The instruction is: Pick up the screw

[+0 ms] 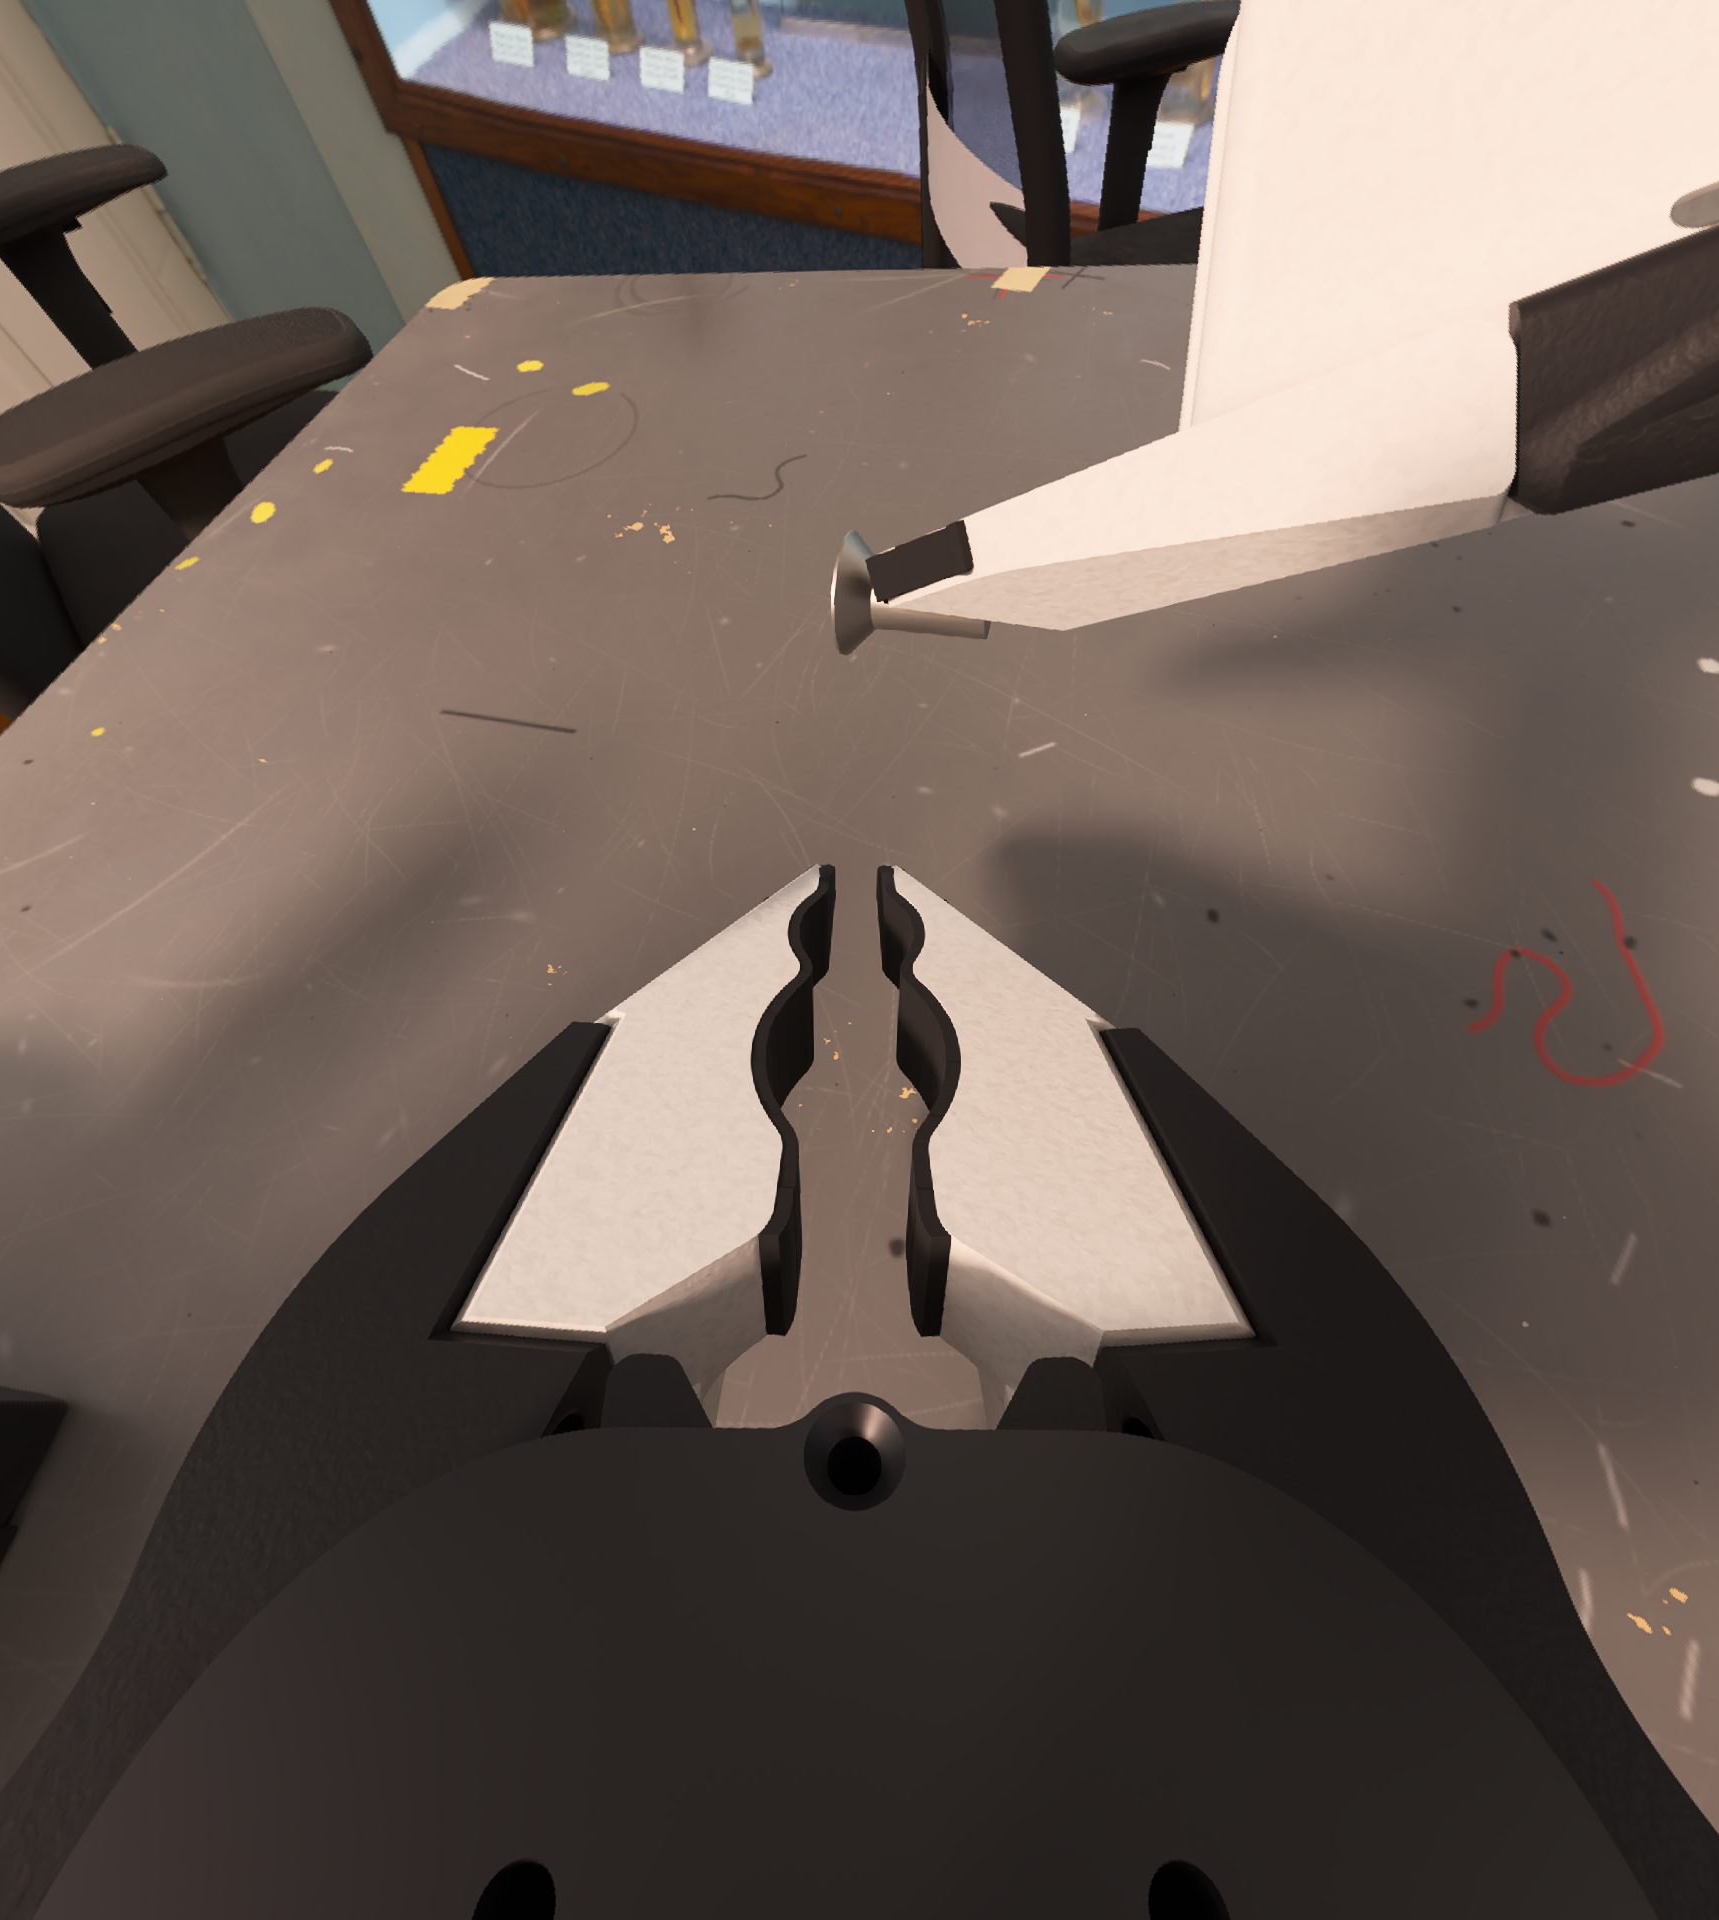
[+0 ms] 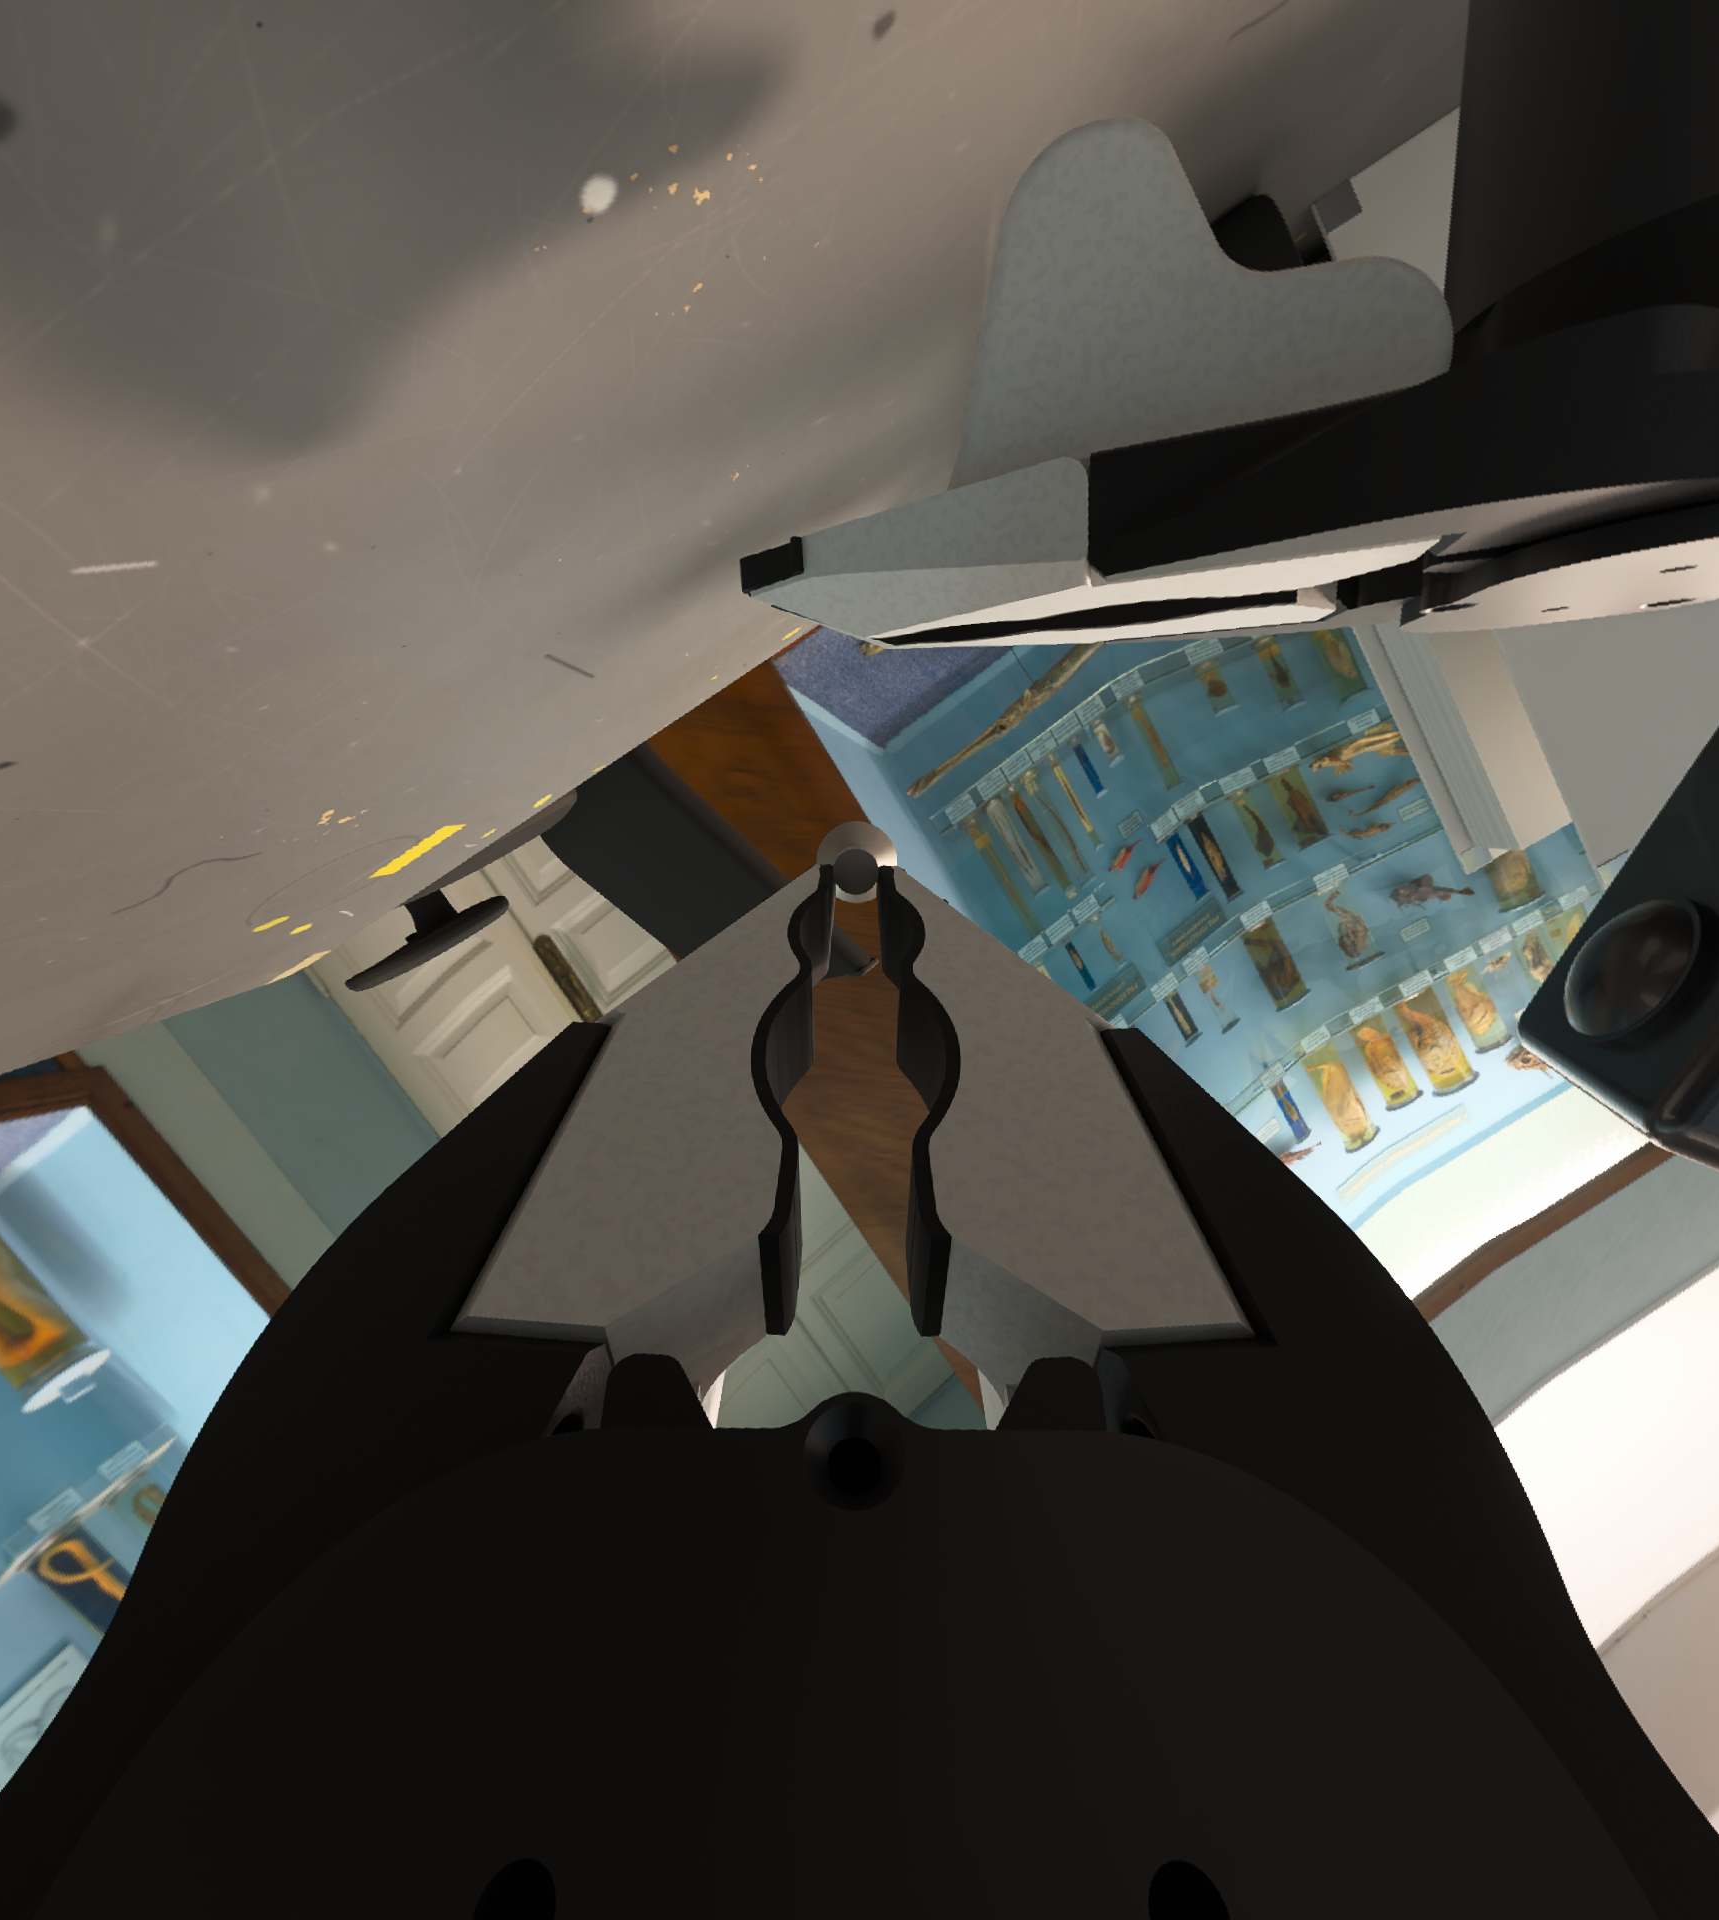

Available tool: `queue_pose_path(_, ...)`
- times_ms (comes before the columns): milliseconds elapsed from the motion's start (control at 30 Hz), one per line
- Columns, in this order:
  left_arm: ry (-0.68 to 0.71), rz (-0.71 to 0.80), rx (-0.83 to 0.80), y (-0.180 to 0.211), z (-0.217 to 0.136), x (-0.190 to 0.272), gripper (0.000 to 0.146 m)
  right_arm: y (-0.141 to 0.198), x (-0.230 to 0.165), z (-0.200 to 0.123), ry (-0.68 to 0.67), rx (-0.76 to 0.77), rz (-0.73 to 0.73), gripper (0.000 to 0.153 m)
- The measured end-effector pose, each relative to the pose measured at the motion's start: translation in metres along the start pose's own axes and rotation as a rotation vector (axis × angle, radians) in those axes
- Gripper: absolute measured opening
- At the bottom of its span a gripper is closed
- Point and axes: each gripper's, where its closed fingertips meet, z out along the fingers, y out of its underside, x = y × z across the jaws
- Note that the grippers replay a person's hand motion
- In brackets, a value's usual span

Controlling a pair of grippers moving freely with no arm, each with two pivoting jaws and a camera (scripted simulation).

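Screw (image 1: 870, 608) sits pinched in the tips of my right gripper (image 1: 922, 592), lifted clear of the scratched grey table (image 1: 626, 831), its flat head pointing away from the fingers and the shank running back between them. My right wrist view shows the same screw (image 2: 856, 864) caught at the very tips of the nearly closed jaws. My left gripper (image 1: 855, 883) hovers over the table holding nothing, its fingers a narrow slit apart.
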Motion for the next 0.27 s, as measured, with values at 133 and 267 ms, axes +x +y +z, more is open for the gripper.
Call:
queue_pose_path(133,0.006,-0.004,-0.009,0.0017,0.0013,0.001,0.008,-0.0029,-0.0027,0.001,-0.017,0.006,-0.035,0.008)
queue_pose_path(267,-0.015,0.016,-0.03,0.004,0.0034,0.0017,0.008,-0.0076,-0.0042,0.002,-0.052,0.016,-0.032,0.008)
